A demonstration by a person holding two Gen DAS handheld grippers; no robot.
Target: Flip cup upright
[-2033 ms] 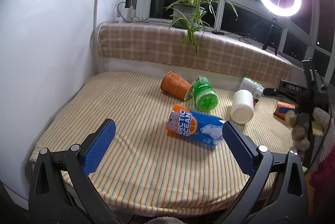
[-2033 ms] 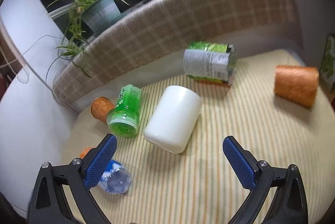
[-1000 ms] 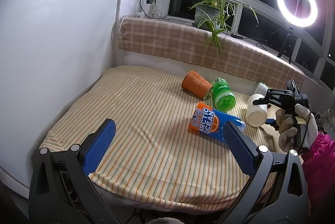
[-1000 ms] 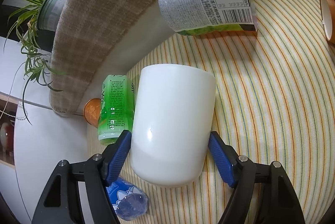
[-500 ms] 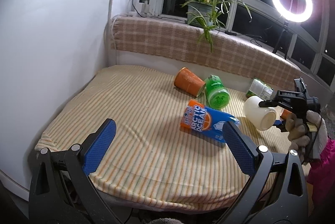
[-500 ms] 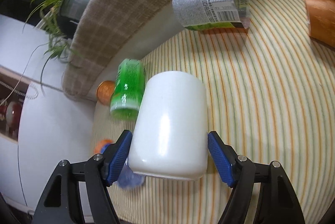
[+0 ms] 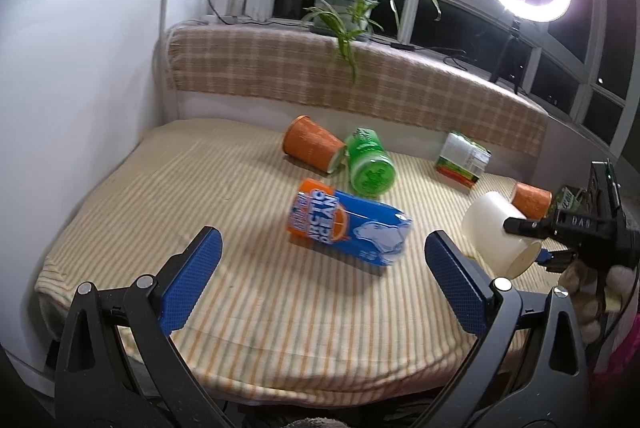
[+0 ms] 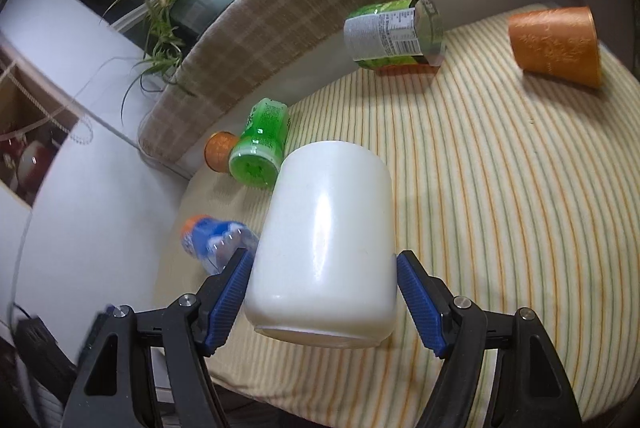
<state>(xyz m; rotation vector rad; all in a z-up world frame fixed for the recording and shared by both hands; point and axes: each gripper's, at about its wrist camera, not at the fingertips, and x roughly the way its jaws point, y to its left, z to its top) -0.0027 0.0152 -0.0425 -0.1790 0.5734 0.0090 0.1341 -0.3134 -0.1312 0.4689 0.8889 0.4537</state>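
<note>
A white cup is held in my right gripper, whose blue pads press its two sides near the rim end. The cup is lifted off the striped cushion and tilted, closed end pointing away from the camera. In the left wrist view the same cup hangs at the right, above the cushion, with the right gripper on it. My left gripper is open and empty, over the cushion's front edge.
On the cushion lie a blue and orange carton, a green bottle, an orange cup, a green can and a second orange cup. A plaid backrest runs behind.
My right gripper closed on the white cup, lifted it off the cushion and has been turning it. The left gripper stayed open and only drifted a little.
</note>
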